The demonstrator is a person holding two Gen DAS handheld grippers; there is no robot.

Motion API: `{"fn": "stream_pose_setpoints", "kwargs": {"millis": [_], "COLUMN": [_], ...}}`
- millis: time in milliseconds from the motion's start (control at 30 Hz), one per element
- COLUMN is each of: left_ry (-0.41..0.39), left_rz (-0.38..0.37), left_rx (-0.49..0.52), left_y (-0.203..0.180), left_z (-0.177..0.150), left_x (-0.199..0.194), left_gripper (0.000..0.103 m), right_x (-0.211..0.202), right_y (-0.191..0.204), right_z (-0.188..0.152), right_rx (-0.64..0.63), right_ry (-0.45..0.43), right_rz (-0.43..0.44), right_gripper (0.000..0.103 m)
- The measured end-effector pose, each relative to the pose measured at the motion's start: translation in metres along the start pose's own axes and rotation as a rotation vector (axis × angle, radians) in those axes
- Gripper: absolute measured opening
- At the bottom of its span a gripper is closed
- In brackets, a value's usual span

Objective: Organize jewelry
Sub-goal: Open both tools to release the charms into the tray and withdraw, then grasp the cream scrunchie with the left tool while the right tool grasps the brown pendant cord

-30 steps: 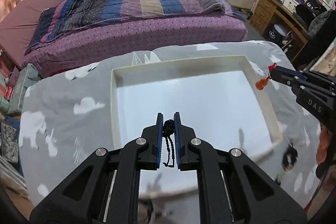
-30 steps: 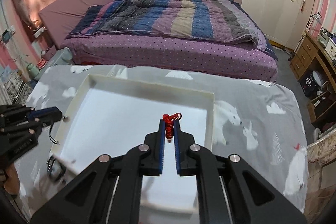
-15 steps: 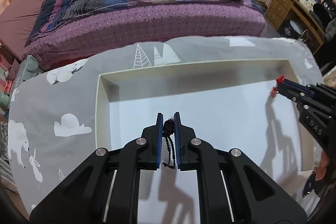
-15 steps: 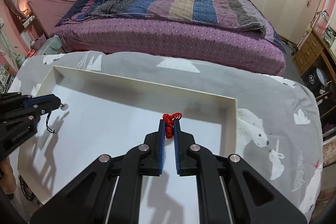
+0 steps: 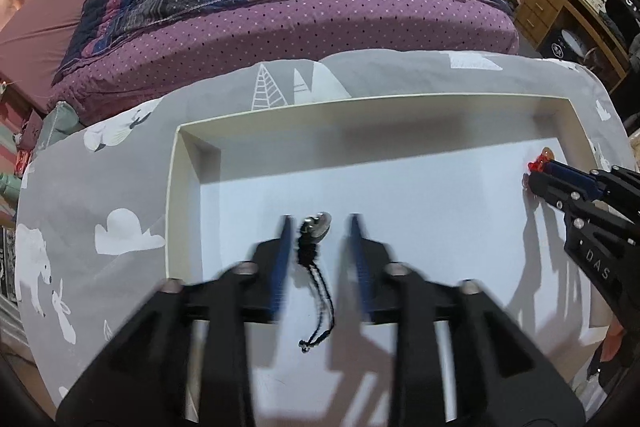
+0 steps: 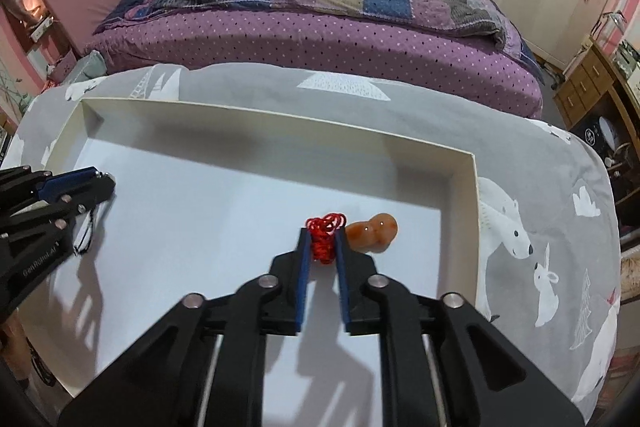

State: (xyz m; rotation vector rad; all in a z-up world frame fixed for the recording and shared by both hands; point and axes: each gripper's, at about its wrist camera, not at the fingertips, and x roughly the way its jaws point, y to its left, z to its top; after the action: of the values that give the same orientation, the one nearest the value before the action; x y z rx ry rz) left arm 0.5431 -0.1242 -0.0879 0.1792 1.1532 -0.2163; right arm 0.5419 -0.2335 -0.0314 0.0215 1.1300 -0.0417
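Over the grey animal-print cloth sits the wide white tray, and both grippers hang steeply down inside it. This looks like the drop-off step: two pieces being laid on the tray floor at once. The left gripper has just been spreading its jaws, and the black-cord charm with its small metal disc lies loose between them, touching neither pad, near the tray's left side. The right gripper has just been parting too; the red knotted cord sits between its pads, and contact there is too close to call. Its orange gourd bead rests on the tray floor just beside the right finger. Next, judging by this, both hands need to lift straight out without snagging either cord.
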Motion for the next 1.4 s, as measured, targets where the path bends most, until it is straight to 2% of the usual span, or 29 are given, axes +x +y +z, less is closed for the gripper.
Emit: {"fn": "stream_pose_setpoints", "kwargs": {"millis": [33,67,233,300,567,633,900,1167,1400], "left_ry": [-0.015,-0.032,-0.066,-0.091,-0.226,-0.253,-0.317,-0.379,-0.361], "left_rz": [0.003,0.007,-0.011,-0.015,0.004,0.004,0.020,0.061,0.018], "left_rx": [0.003,0.010,0.018,0.014,0.000,-0.002,-0.016,0.000,0.012], "left_y": [-0.001,-0.002,-0.002,0.000,0.013,0.016,0.027,0.020,0.010], "left_z": [0.000,-0.001,-0.006,-0.009,-0.039,-0.048,-0.097,-0.155,-0.212], "left_x": [-0.004,-0.009,-0.038,-0.055,-0.142,-0.160,-0.218,-0.266,-0.278], "left_gripper": [0.050,0.056,0.065,0.077,0.097,0.098,0.100,0.100,0.100], "right_x": [-0.002,-0.006,-0.028,-0.045,-0.138,-0.159,-0.222,-0.274,-0.294], "right_y": [-0.001,-0.001,-0.005,-0.005,-0.002,-0.001,-0.009,-0.023,-0.031], "right_z": [0.000,-0.002,-0.003,-0.006,-0.036,-0.044,-0.089,-0.155,-0.219], "right_rx": [0.002,0.003,0.016,0.017,-0.011,-0.007,0.055,0.119,0.114], "right_ry": [-0.006,-0.017,-0.037,-0.054,-0.170,-0.201,-0.235,-0.262,-0.267], "right_rz": [-0.008,-0.016,0.001,0.005,-0.052,-0.070,-0.079,-0.068,-0.071], "right_gripper": [0.040,0.046,0.046,0.046,0.067,0.074,0.075,0.075,0.075]}}
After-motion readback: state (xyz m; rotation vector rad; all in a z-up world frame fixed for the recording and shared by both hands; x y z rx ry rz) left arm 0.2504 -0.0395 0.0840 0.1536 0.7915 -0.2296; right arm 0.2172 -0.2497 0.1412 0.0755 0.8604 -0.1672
